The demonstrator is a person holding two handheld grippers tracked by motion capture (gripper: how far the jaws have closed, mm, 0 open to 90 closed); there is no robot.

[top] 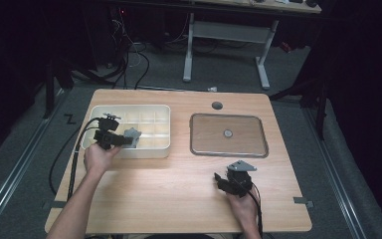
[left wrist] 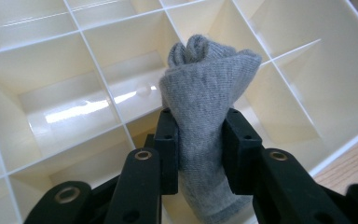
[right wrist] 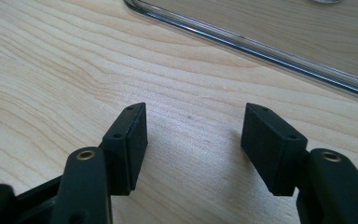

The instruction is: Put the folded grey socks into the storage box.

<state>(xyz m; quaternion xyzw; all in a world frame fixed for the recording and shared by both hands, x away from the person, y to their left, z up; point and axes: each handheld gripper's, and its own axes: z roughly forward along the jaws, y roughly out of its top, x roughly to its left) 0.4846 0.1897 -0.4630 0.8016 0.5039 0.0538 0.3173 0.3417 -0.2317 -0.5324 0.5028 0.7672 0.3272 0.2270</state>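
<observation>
Desk (top: 179,194): wooden, carrying everything listed.
Tray (top: 195,149): metal-rimmed, lying right of centre with one small round item on it.
Divided box (top: 149,152): cream plastic, sitting at the left.
Sock (left wrist: 205,98): grey, rolled, hanging over the box's compartments, not yet resting in one; release is remaining, by my judgement.
Left tongs (left wrist: 200,144): pinching the sock.
Right tongs (right wrist: 193,144): spread, holding nothing, idling above bare desk.

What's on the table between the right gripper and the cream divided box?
Only bare wooden tabletop, by the high view, between the right gripper and the cream plastic divided box.
</observation>
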